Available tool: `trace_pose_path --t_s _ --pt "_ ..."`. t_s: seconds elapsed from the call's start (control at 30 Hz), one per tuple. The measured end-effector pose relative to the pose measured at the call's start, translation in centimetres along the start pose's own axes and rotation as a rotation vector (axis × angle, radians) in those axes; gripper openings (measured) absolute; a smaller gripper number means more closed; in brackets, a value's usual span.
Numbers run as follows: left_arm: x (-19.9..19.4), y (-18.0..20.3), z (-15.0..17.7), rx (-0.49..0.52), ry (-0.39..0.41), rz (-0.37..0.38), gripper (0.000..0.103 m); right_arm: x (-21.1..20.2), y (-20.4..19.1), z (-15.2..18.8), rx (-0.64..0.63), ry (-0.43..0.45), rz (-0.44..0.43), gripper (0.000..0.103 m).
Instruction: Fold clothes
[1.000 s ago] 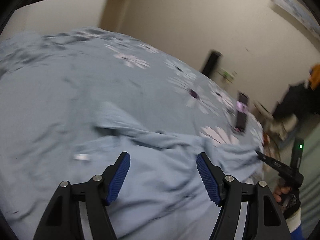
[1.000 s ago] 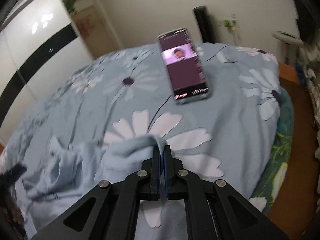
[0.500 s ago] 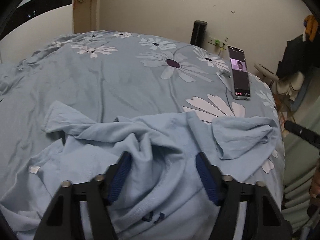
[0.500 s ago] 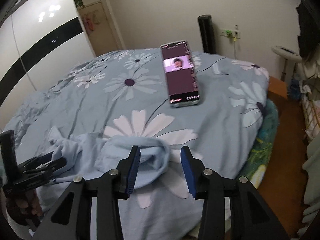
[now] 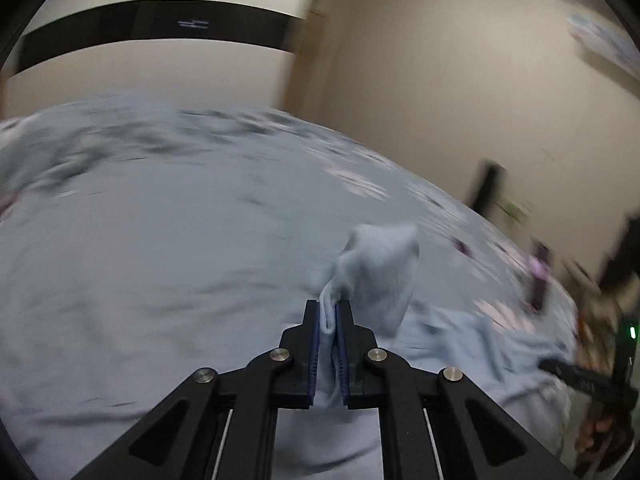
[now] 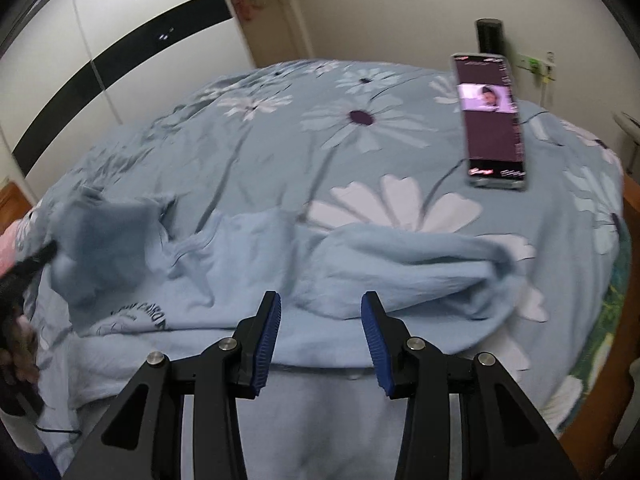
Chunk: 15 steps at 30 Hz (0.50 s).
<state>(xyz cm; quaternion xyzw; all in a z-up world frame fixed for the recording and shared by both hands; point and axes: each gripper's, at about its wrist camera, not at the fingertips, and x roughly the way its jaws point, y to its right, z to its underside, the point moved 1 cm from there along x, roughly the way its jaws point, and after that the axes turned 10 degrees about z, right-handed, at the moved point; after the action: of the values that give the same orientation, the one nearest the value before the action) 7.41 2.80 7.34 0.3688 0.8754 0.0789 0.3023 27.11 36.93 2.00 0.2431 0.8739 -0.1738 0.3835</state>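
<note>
A light blue shirt point(image 6: 248, 264) lies crumpled on the floral bedspread point(image 6: 340, 120) near the bed's front edge. My left gripper point(image 5: 329, 312) is shut on a fold of the shirt point(image 5: 380, 276) and holds it lifted; the left wrist view is motion-blurred. In the right wrist view that lifted part of the shirt shows at the far left with the left gripper point(image 6: 40, 256). My right gripper point(image 6: 320, 308) is open and empty, just above the shirt's near edge. The right gripper also shows at the right of the left wrist view point(image 5: 580, 376).
A phone point(image 6: 492, 120) with a lit screen lies on the bedspread at the back right. A black cylinder point(image 6: 488, 36) stands by the far wall. A white wardrobe with a black stripe point(image 6: 120, 52) is at the left. The bed's wooden edge point(image 6: 600, 360) and floor are at the right.
My left gripper has closed on a fold of the shirt and lifted it, swinging left. My right gripper let go of the shirt earlier and now stays open above it.
</note>
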Motion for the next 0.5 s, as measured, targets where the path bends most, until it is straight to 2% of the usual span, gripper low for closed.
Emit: trace_pose_path --t_s 0.03,0.07,0.13,0.17,0.23,0.3,0.4,0.5 --pt "-1.4 -1.9 0.2 -0.035 0.022 -0.038 0.009 0.3 -0.4 0.1 -0.005 -0.009 -0.007 0.043" --pt "-2.8 -3.8 0.6 -0.070 0.043 -0.084 0.002 0.7 -0.8 0.3 -0.010 -0.018 -0.015 0.043" --pt "-5.1 -7.0 1.7 -0.107 0.069 -0.220 0.000 1.3 -1.5 0.7 -0.021 -0.034 -0.027 0.043" --pt "-6.0 -8.7 2.5 -0.138 0.065 -0.265 0.000 1.5 -1.8 0.7 -0.027 -0.040 -0.032 0.043" --pt "-7.2 -11.8 4.0 -0.236 0.042 -0.274 0.000 1.9 -2.4 0.8 -0.041 -0.050 -0.042 0.043" --pt "-7.5 -13.1 4.9 -0.276 0.010 -0.274 0.000 2.2 -3.0 0.7 -0.056 -0.056 -0.051 0.043" --pt "-6.9 -12.8 4.6 -0.262 -0.013 -0.225 0.001 2.3 -3.7 -0.2 -0.074 -0.048 -0.054 0.043" --pt "-4.9 -10.9 3.4 -0.224 -0.051 -0.130 0.002 2.8 -4.3 -2.1 -0.095 -0.036 -0.071 0.043"
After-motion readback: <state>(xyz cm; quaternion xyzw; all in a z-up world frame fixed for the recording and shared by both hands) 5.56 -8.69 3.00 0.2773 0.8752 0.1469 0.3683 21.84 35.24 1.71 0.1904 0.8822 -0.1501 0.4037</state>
